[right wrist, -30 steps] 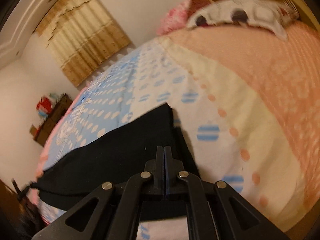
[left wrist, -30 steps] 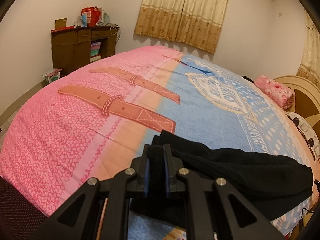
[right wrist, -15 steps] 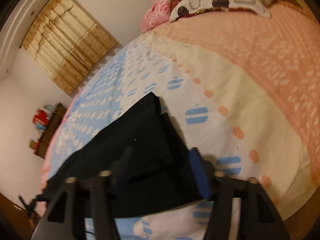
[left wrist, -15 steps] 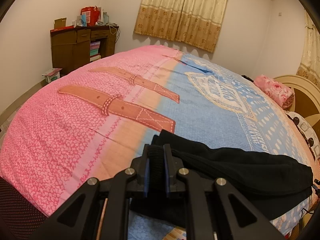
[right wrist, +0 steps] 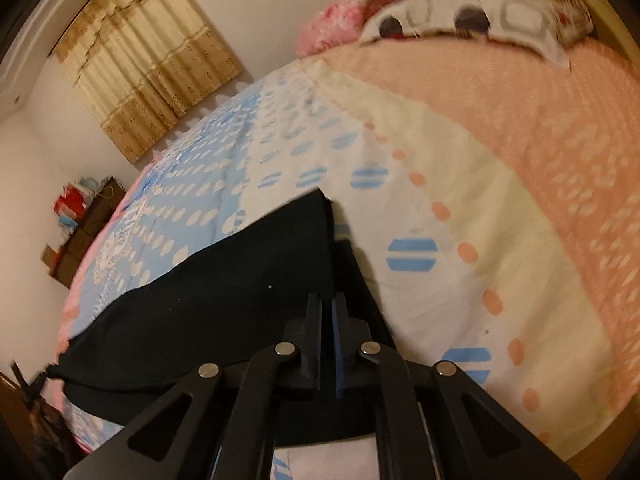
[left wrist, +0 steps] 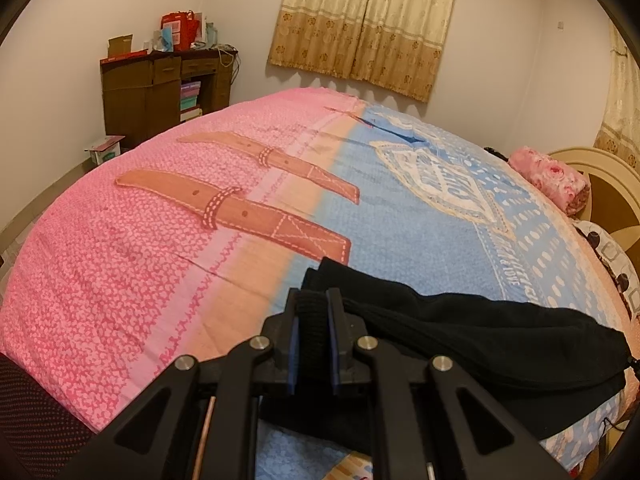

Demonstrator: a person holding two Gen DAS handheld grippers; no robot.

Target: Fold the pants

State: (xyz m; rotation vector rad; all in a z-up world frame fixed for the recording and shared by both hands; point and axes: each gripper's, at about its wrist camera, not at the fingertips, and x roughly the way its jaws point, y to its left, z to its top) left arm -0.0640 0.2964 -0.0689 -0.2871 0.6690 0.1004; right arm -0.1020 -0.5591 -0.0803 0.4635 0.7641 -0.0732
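One pair of black pants (left wrist: 472, 344) lies across the near edge of the bed (left wrist: 160, 264). Left gripper (left wrist: 313, 316): jaws pinching a thick fold of the pants. Right gripper (right wrist: 327, 316): jaws nearly pressed together over the pants' other end, where half a second ago they were spread wide. The bedspread lettering is too blurred to read.

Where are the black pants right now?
The black pants lie along the near edge of the bed, low and right in the left wrist view, one end pinched in the left gripper.
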